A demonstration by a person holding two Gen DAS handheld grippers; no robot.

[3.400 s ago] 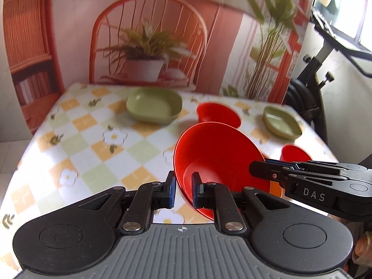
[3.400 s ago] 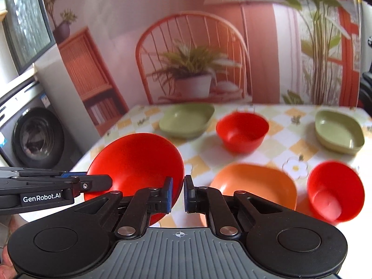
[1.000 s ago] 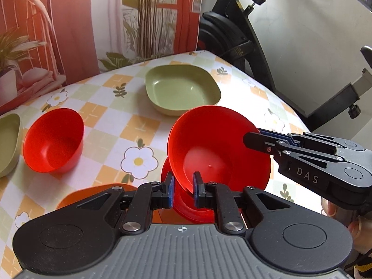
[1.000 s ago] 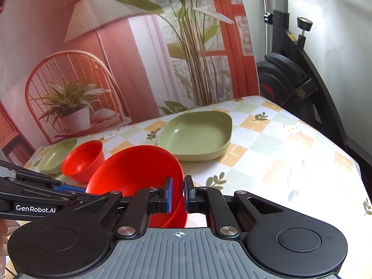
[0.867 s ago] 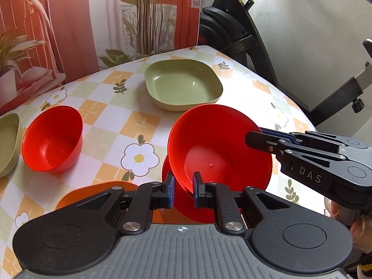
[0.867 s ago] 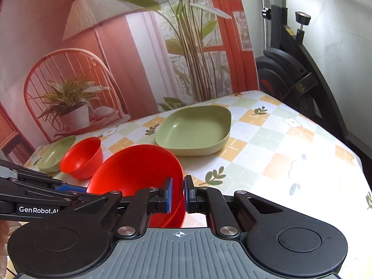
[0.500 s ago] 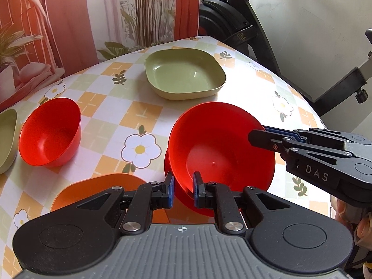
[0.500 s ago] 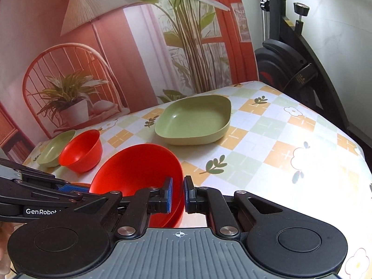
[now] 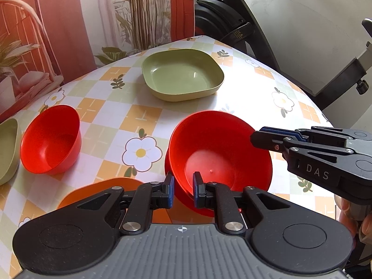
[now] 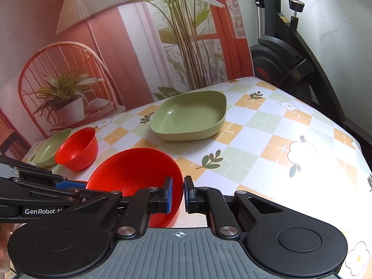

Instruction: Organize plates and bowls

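Note:
A large red bowl (image 9: 220, 153) (image 10: 132, 169) sits tilted inside a second red bowl (image 9: 169, 169) on the flowered tablecloth. My left gripper (image 9: 183, 193) is shut on its near rim. My right gripper (image 10: 177, 195) is shut on the opposite rim and shows in the left wrist view as a black arm (image 9: 254, 137) reaching in from the right. A smaller red bowl (image 9: 51, 139) (image 10: 78, 148) stands to the left. A green square plate (image 9: 183, 76) (image 10: 190, 116) lies farther back. An orange plate (image 9: 100, 190) lies partly hidden behind my left gripper.
Another green plate (image 9: 7, 148) (image 10: 50, 150) lies at the far left beside the small red bowl. A black exercise bike (image 9: 232, 23) (image 10: 290, 58) stands just past the table's far right corner. The table edge (image 10: 348, 139) curves down on the right.
Both grippers carried the red bowl rightward across the table and lowered it. It now sits deeper in the second red bowl than half a second ago.

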